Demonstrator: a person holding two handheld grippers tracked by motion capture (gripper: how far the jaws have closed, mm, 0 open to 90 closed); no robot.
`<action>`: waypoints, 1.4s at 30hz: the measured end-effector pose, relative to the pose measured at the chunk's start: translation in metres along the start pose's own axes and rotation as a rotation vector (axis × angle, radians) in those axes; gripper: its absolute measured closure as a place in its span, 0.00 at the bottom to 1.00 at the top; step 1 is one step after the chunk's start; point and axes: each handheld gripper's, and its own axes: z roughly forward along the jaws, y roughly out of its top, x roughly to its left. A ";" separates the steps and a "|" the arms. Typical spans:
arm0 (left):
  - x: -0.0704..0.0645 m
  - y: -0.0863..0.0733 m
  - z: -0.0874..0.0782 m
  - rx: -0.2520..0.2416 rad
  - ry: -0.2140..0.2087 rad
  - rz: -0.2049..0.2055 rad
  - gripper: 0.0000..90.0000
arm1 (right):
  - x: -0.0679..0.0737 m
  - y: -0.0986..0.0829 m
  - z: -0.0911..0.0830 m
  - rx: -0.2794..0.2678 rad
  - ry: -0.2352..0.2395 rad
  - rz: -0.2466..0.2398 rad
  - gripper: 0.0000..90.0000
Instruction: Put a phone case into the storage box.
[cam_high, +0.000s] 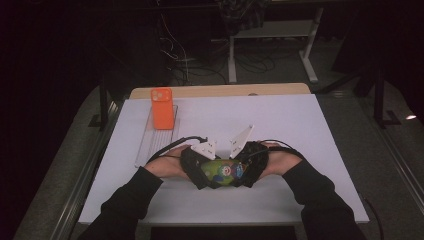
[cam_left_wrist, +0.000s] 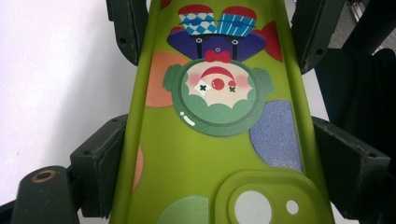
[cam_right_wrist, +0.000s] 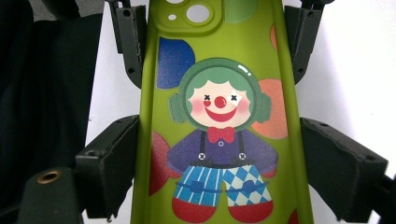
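Observation:
A green phone case (cam_high: 222, 172) printed with a clown is held between both grippers, low over the table's near middle. My left gripper (cam_high: 204, 172) is shut on the camera-hole end; in the left gripper view its fingers (cam_left_wrist: 99, 161) press the sides of the case (cam_left_wrist: 210, 154). My right gripper (cam_high: 243, 171) is shut on the opposite end, where the clown's legs are; in the right gripper view its fingers (cam_right_wrist: 109, 163) clamp the edges of the case (cam_right_wrist: 219, 140). The other gripper's jaws show at the far end of each gripper view.
An orange phone case (cam_high: 161, 107) stands upright on a clear ribbed tray (cam_high: 150, 142) at the table's back left. The white table (cam_high: 290, 130) spreads to the right and behind. A wooden board edge (cam_high: 225, 90) lies along the far side.

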 end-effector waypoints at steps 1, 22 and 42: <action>0.000 0.000 0.000 0.006 -0.001 -0.001 0.16 | 0.000 0.000 0.000 0.001 0.001 -0.001 0.17; 0.005 -0.003 -0.005 0.029 0.020 -0.044 0.17 | -0.002 -0.010 -0.015 -0.037 -0.057 0.066 0.08; 0.009 -0.006 -0.010 0.028 0.260 -0.283 0.17 | 0.000 -0.059 -0.030 -0.139 -0.274 0.418 0.07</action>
